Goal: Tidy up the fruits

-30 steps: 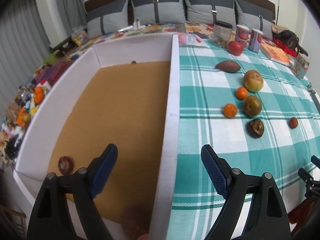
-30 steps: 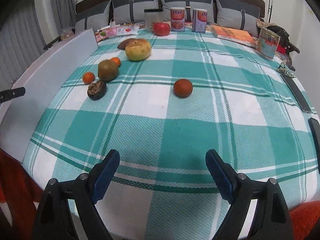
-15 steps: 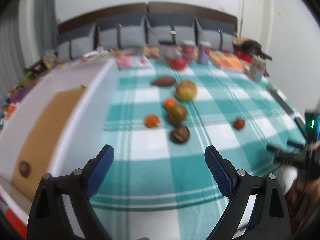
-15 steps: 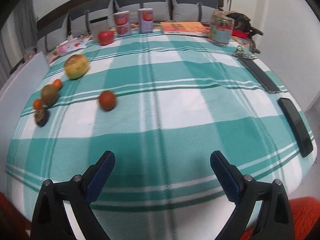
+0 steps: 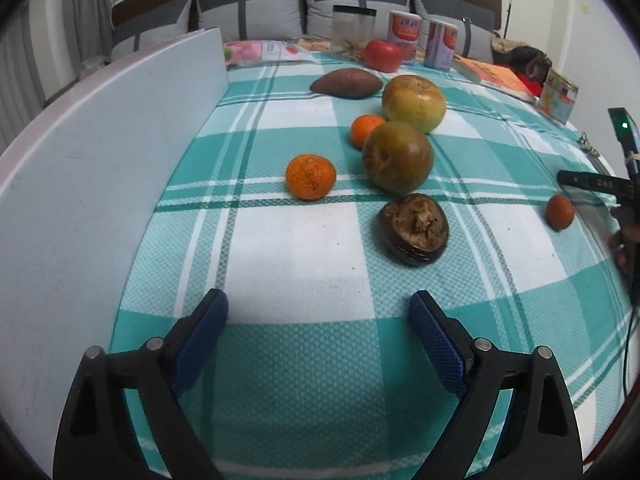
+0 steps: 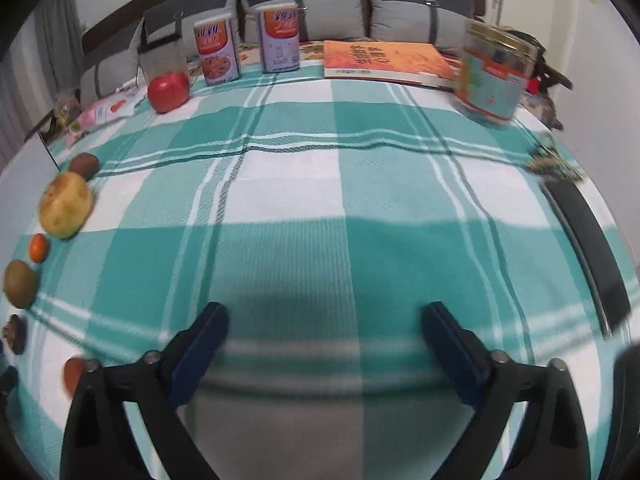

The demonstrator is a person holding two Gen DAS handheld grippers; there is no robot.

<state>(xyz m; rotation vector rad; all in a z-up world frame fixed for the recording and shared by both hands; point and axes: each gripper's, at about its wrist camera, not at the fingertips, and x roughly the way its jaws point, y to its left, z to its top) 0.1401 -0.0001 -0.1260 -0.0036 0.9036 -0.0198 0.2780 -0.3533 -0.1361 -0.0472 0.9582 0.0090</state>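
Observation:
My left gripper is open and empty above the checked cloth, short of the fruit. Ahead lie a dark rotten fruit, an orange tangerine, a brown-green round fruit, a smaller tangerine, a yellow-green apple, a sweet potato, a red apple and a small red-orange fruit. The white box wall stands to the left. My right gripper is open and empty over bare cloth; the fruit row lies at its far left.
Two printed cans, a clear jar, an orange book and a printed tin stand at the back. A black phone lies at the right edge. Grey cushions line the headboard.
My left gripper has swung right from over the box interior and lowered toward the fruit on the cloth. My right gripper has turned right, so the fruit slid to its left edge.

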